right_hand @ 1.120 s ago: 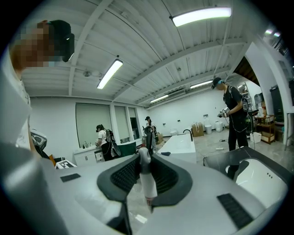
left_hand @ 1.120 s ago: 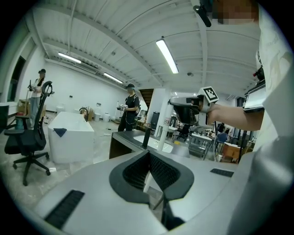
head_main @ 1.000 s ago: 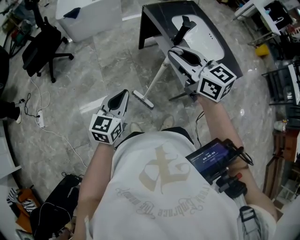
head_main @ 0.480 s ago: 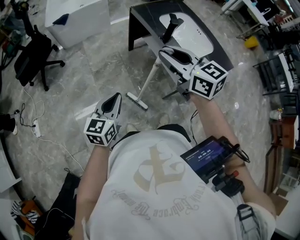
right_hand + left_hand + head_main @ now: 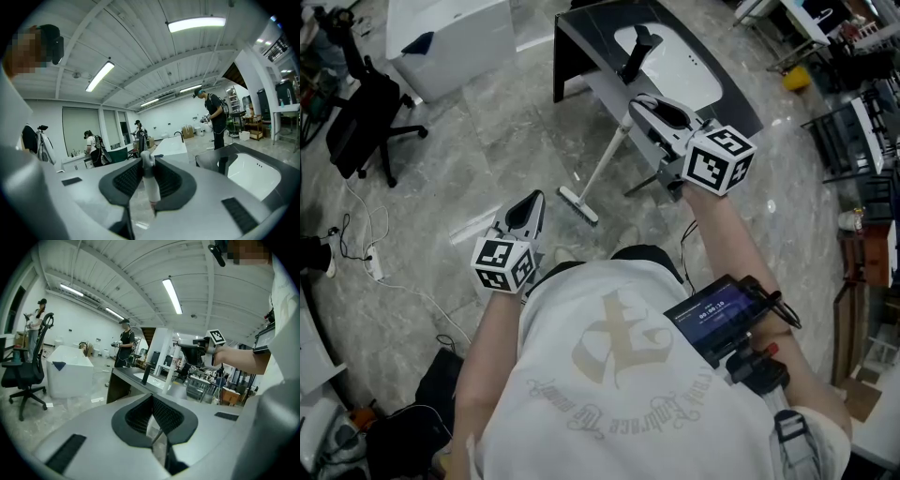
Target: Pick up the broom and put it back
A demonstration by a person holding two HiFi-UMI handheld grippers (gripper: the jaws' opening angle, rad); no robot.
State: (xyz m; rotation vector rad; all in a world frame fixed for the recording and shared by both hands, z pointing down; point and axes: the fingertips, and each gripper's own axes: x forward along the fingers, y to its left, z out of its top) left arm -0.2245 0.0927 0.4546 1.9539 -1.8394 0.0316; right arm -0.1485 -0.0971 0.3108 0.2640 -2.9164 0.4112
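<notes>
The right tool [image 5: 641, 103] clamps the broom [image 5: 602, 169] handle; left tool [image 5: 533, 198] closed, empty; shirt lettering [image 5: 619, 358] seemingly illegible.

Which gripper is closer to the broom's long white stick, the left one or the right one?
Right. The right gripper is clamped on the broom stick. The left gripper is empty and touches nothing. It hangs apart from the stick, off to the side of the broom head.

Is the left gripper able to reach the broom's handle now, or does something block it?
Probably yes. Nothing stands between the left gripper and the broom, which the right gripper grips by its handle. The left jaws are together and must open first.
</notes>
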